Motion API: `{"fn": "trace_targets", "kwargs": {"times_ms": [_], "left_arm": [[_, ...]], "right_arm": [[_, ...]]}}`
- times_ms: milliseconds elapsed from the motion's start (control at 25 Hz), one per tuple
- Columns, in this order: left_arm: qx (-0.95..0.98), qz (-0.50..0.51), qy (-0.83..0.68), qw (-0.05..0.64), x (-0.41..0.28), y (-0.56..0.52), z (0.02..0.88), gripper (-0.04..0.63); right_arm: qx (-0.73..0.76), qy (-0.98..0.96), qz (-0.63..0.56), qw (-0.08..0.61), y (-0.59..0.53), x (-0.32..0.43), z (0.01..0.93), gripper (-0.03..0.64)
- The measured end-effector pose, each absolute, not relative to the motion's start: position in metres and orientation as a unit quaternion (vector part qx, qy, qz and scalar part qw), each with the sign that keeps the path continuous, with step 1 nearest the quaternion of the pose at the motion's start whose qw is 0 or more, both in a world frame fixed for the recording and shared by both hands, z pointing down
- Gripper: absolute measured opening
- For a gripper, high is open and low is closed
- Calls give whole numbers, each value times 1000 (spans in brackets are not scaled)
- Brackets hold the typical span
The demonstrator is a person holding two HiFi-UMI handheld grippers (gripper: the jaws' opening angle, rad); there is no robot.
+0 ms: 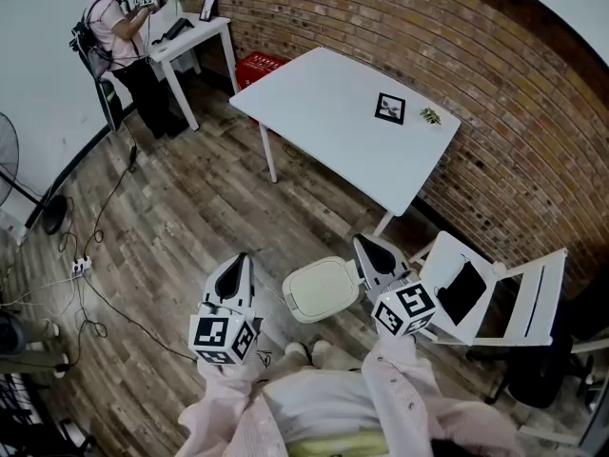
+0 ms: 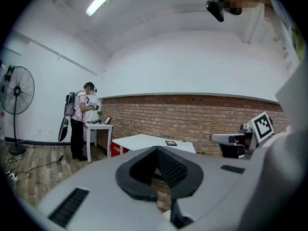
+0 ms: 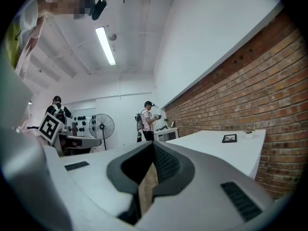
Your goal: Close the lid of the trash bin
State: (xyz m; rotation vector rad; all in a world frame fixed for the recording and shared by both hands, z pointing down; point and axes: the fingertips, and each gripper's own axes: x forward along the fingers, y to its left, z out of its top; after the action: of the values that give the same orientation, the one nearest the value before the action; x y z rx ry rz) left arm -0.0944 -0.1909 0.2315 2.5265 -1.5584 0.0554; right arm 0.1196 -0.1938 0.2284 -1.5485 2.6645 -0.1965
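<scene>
Left tool (image 1: 244,257), right tool (image 1: 359,241) flank closed cream bin (image 1: 321,288).

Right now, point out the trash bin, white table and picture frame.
trash bin (image 1: 321,288), head view, middle of its lid.
white table (image 1: 324,112), head view, bare top.
picture frame (image 1: 390,108), head view, its centre.

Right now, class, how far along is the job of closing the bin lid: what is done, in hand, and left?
Done, it seems: the bin lid lies flat and looks shut. In hand: nothing. The left tongs and right tongs are both shut and empty, held clear of it, one on each side. Left: nothing that these views show.
</scene>
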Motion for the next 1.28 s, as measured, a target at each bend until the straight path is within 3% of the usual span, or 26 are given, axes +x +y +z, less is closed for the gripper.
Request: {"fn": "trace_targets", "kwargs": {"times_ms": [280, 1280], "left_arm": [[843, 17, -535, 51, -99, -197, 211, -8], [835, 33, -547, 52, -100, -210, 220, -8]], "right_arm": [[-510, 859, -37, 38, -201, 130, 208, 3], [-519, 853, -38, 45, -214, 143, 214, 3]]}}
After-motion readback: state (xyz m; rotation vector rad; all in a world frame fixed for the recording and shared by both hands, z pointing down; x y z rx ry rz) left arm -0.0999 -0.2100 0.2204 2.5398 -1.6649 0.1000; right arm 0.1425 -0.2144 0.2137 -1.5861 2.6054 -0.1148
